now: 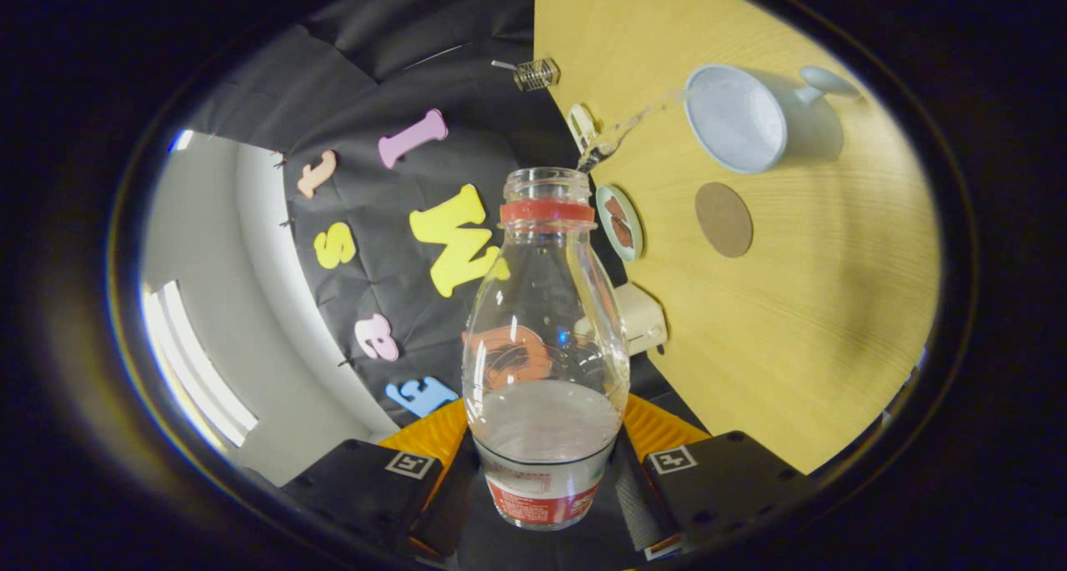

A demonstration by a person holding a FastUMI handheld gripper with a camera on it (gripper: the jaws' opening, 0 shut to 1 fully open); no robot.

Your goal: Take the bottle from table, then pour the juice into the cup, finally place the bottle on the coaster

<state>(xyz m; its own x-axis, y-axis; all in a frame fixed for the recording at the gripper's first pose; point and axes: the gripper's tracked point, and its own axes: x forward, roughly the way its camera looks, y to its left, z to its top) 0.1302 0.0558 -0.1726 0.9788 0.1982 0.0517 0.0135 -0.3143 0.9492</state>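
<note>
The clear bottle (pixel 546 338) has a red neck ring and red label, the cup (pixel 738 119) is pale blue, the round coaster (pixel 723 219) brown, the surface (pixel 834 321) light yellow wood-grain, the claw (pixel 546 471) black.

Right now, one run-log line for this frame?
phase: pouring | gripper: shut on bottle, tilted, cap off | stream from bottle mouth reaching cup | coaster: bare, beside cup | bottle: partly full

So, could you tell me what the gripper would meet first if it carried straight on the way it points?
Nothing new: the gripper is shut on the bottle. Beyond the bottle's open mouth hangs the black cloth wall, though depth is unclear.
</note>
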